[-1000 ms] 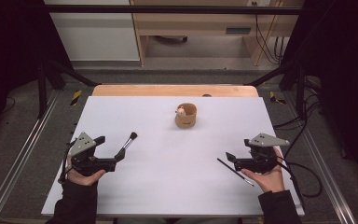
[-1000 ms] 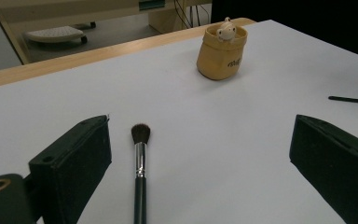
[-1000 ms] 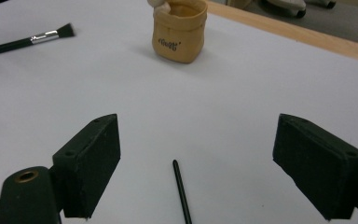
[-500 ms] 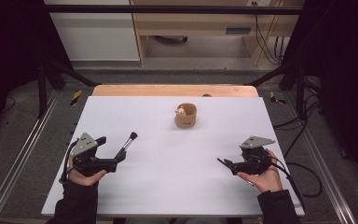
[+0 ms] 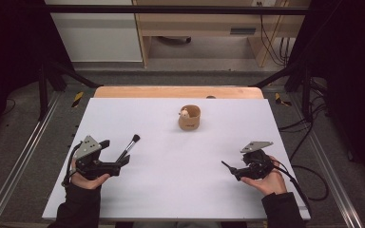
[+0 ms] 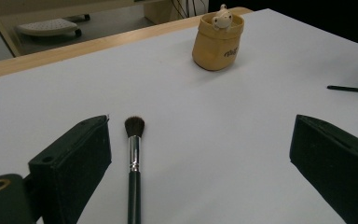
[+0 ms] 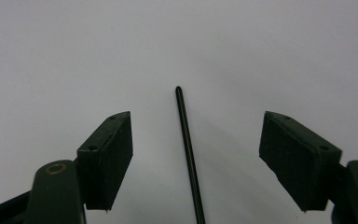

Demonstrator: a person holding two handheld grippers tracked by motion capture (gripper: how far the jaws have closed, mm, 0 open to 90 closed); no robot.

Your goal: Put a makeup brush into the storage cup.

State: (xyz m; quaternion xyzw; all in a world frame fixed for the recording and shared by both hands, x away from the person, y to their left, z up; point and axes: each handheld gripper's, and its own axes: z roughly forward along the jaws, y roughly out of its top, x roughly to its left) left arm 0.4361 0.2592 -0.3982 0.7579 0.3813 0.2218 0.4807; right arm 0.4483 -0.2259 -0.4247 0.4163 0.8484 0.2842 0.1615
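1. Dark writing on the tan cup [image 6: 217, 43], far ahead of the left gripper [image 5: 119, 166], is too blurred to read.
2. That gripper's jaws gape wide and hold nothing; a makeup brush [image 6: 133, 158] lies between them, near one jaw.
3. The right gripper [image 7: 193, 154] has been closing; its jaws flank a thin black stick [image 7: 189, 154], untouched.
4. White table [image 5: 171, 190], grey floor beyond.

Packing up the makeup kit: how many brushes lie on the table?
2: a fluffy-tipped brush between the left gripper's jaws, and a thin black brush between the right gripper's.
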